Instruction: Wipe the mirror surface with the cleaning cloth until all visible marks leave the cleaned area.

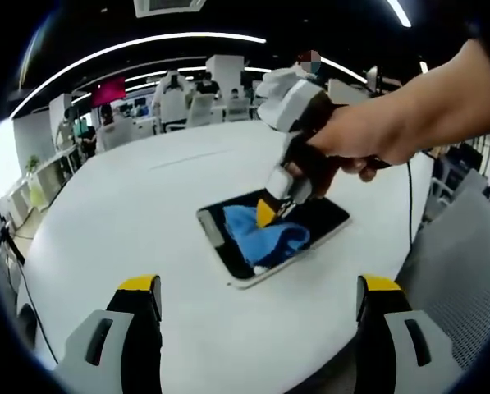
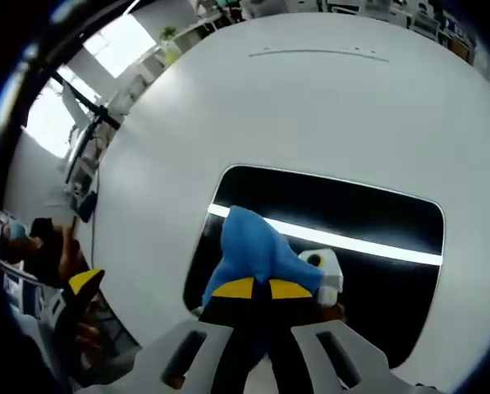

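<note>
A dark rectangular mirror (image 1: 318,220) in a white frame lies flat on the white round table (image 1: 146,213). A blue cleaning cloth (image 1: 265,234) is bunched on its left half. In the left gripper view, a hand holds my right gripper (image 1: 279,205) with its tips down on the cloth. In the right gripper view, the right gripper (image 2: 263,289) is shut on the blue cloth (image 2: 253,246), pressing it onto the mirror (image 2: 351,213), whose glass reflects a bright ceiling light. My left gripper (image 1: 259,287) hovers open, short of the mirror, with nothing between its jaws.
A grey mesh chair (image 1: 466,271) stands at the table's right edge. Desks and chairs (image 1: 179,103) sit beyond the far side of the table. The left gripper's yellow tip (image 2: 84,283) appears at the left in the right gripper view.
</note>
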`<act>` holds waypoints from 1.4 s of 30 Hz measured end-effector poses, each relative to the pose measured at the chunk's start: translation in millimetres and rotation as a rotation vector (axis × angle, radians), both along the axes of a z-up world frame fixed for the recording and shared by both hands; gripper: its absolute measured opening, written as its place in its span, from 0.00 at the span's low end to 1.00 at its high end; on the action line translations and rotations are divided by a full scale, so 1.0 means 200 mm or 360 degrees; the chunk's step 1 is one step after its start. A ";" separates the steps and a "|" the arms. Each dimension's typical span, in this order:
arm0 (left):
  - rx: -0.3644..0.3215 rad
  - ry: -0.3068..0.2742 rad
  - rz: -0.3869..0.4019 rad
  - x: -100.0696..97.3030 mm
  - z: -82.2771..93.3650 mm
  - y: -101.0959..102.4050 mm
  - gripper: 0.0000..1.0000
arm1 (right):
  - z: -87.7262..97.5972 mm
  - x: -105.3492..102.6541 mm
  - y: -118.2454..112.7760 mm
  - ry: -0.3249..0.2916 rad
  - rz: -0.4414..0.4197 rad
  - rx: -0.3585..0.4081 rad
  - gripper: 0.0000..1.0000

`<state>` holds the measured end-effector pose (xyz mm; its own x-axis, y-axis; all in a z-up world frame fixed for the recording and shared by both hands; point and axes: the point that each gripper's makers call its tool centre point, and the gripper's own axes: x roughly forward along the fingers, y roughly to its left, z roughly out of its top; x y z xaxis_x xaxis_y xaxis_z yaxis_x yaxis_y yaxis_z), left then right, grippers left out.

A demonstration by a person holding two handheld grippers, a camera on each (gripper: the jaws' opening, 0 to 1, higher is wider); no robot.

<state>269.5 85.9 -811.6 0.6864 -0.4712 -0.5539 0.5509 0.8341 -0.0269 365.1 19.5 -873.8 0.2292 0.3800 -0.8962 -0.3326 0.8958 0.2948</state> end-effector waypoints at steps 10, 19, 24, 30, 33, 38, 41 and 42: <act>0.0042 -0.0008 -0.0025 0.00 -0.01 0.01 0.99 | 0.01 -0.06 0.02 -0.0007 0.0049 -0.0011 0.00; 0.0044 -0.0006 -0.0016 0.00 -0.01 0.01 0.99 | 0.02 -0.08 0.01 0.0001 0.0024 0.0003 0.00; 0.0038 0.0006 0.0007 0.00 -0.01 0.02 0.99 | 0.02 -0.10 0.01 0.0019 0.0055 -0.0013 0.00; 0.0039 0.0006 0.0002 0.00 -0.02 0.02 0.99 | 0.02 -0.11 0.01 0.0014 0.0067 -0.0022 0.00; 0.0033 0.0007 0.0015 0.00 -0.01 0.03 0.99 | 0.02 -0.11 0.01 0.0019 0.0067 -0.0008 0.00; 0.0042 0.0007 0.0019 0.00 -0.02 0.03 0.99 | 0.02 -0.11 0.01 0.0017 0.0074 -0.0001 0.00; 0.0037 0.0004 0.0034 0.01 -0.01 0.03 0.99 | 0.01 -0.11 0.01 0.0021 0.0063 0.0019 0.00; 0.0038 0.0004 0.0034 0.01 -0.01 0.03 0.99 | 0.01 -0.11 0.01 0.0022 0.0061 0.0021 0.00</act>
<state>271.0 92.3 -814.5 0.6946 -0.4435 -0.5664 0.5332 0.8460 -0.0085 343.9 20.6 -871.2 0.2020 0.4002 -0.8939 -0.3624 0.8785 0.3114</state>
